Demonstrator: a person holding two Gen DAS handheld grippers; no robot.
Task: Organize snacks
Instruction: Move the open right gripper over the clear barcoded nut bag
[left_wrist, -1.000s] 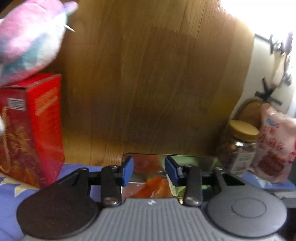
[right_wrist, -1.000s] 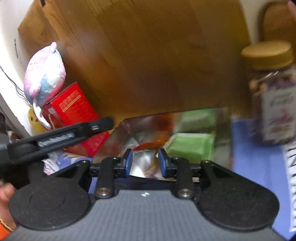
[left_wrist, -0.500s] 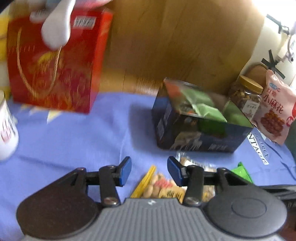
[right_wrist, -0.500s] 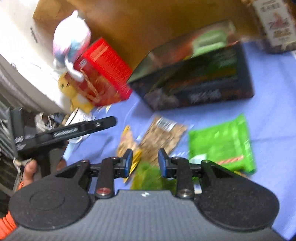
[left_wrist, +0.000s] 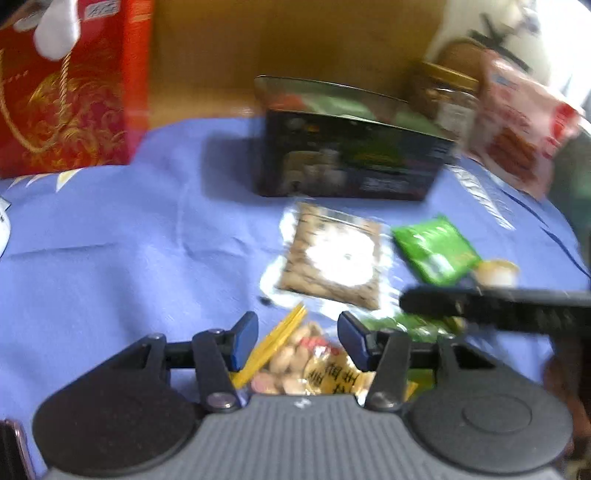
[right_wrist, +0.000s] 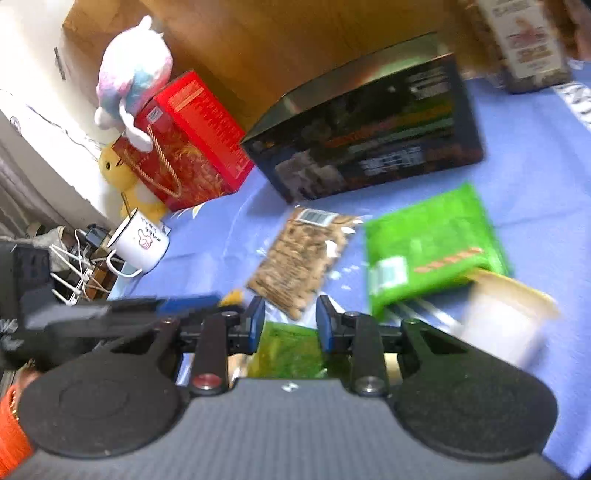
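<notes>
I have both tools low over the blue-cloth table (left_wrist: 110, 229), near its front edge, where the loose snacks lie. My left tool (left_wrist: 297, 339) hangs directly above the peanut packet (left_wrist: 306, 365); its jaws are opening, half wide, and the packet sits between them without the pads pressing on it. The packet's yellow sealed edge runs diagonally, up toward the right, so the jaws straddle it roughly across its width. My right tool (right_wrist: 290, 326) is set narrower, open, over a small green packet (right_wrist: 288, 350) that lies just beside the peanuts on their right. Neither pad appears to touch it. The dark snack box (left_wrist: 351, 162), open on top, stands toward the back edge, straight beyond both tools, with a clear nut packet (left_wrist: 332, 258) and a larger green bag (right_wrist: 432, 247) in between. I judge the left tool nearer a grasp.
</notes>
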